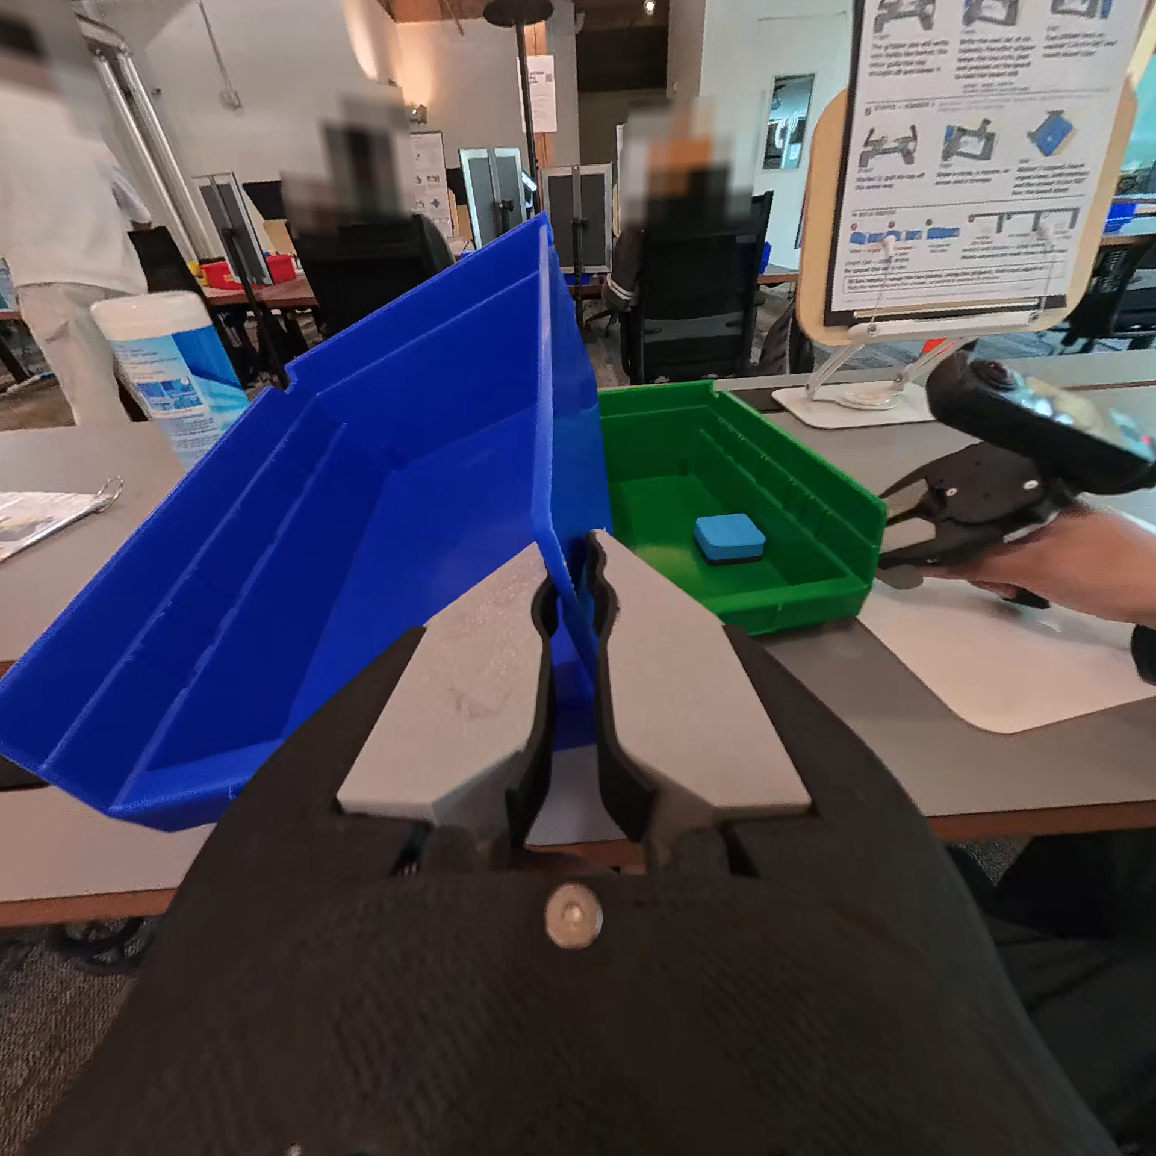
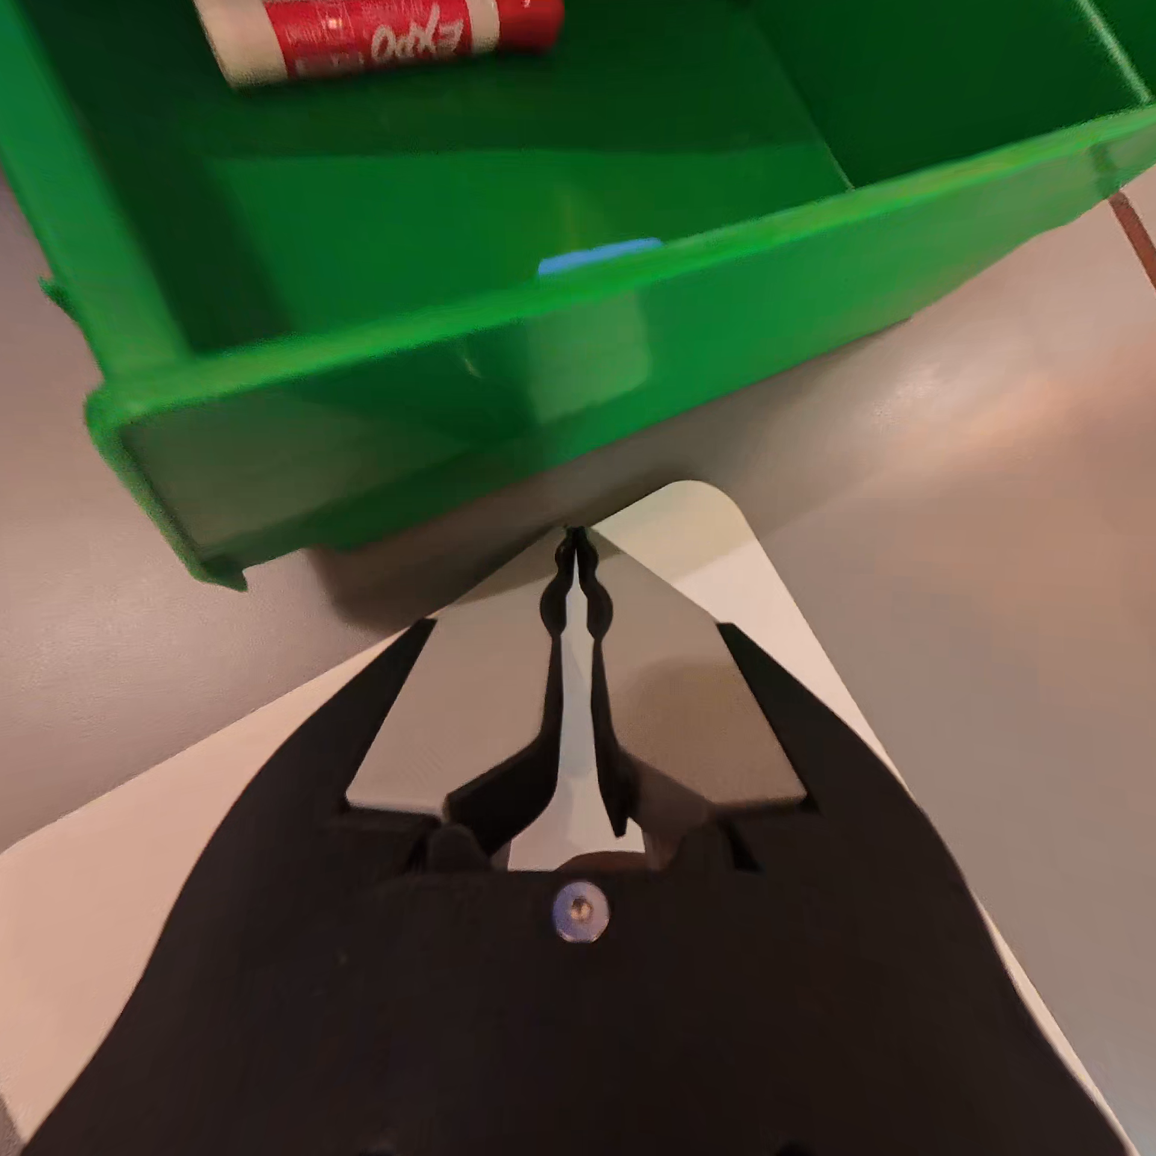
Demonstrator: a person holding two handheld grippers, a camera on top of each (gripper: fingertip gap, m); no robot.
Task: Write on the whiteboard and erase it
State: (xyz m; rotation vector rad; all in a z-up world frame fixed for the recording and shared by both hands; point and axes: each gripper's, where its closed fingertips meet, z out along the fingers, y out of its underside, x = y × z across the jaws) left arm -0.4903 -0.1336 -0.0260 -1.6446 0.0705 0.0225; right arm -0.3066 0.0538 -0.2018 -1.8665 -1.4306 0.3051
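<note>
My left gripper (image 1: 572,563) is shut on the side wall of a blue bin (image 1: 313,563) and holds it tilted up off the table. Beside it stands a green bin (image 1: 807,594) with a blue eraser (image 1: 729,538) inside. In the right wrist view the green bin (image 2: 375,425) also holds a red marker (image 2: 375,37), and the eraser (image 2: 597,255) just shows over its near wall. My right gripper (image 2: 575,535) is shut and empty, low over a corner of the whiteboard (image 2: 688,519). It also shows in the left wrist view (image 1: 894,544), held in a hand over the whiteboard (image 1: 1001,663).
A wipes canister (image 1: 169,375) stands at the back left, and a ringed booklet (image 1: 37,519) lies at the left edge. An instruction sheet on a stand (image 1: 957,162) rises at the back right. The table's front edge (image 1: 1032,819) is near. Chairs and people are behind the table. Left tips to right tips: about 30 cm.
</note>
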